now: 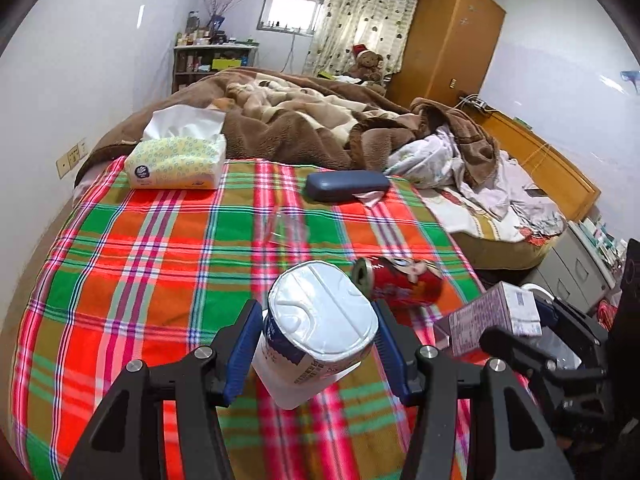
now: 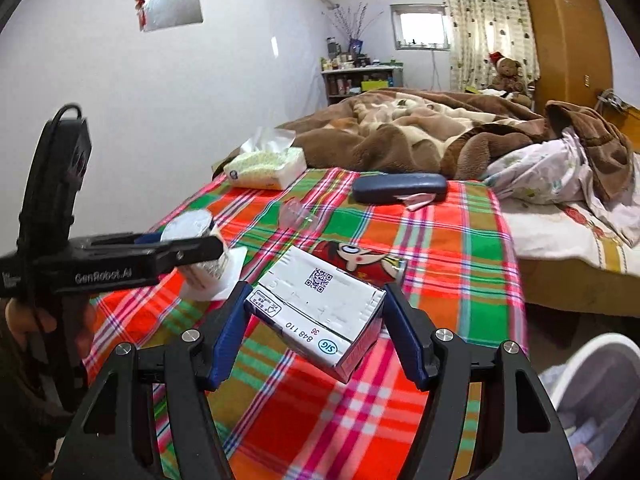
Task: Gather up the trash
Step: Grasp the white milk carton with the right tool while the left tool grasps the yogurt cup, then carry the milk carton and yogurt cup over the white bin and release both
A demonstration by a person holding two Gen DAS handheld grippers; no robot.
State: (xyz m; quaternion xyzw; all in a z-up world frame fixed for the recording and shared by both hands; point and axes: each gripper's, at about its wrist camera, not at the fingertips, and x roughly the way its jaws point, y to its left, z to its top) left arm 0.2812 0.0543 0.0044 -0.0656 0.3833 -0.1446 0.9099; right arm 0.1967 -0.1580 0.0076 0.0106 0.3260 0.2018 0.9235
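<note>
We hold a white cup in the left gripper, its blue pads pressed against the cup's two sides, foil lid up, clear of the plaid sheet. From the right wrist view this gripper shows side-on at the left, with a hand behind it.

The right gripper is clamped on a milk carton, one blue pad on each side; the carton lies tilted between them, its QR-coded bottom facing us, lifted off the sheet. In the left wrist view the carton appears at the right edge.

On the sheet, beyond the cup, a red can lies on its side. A crumpled clear plastic piece lies farther up the sheet. Past it rests a dark blue case, with a scrap of pink paper touching its right end. A tissue pack sits at the sheet's far left corner, against a brown blanket.

A white bin shows at the lower right, beside the bed.
</note>
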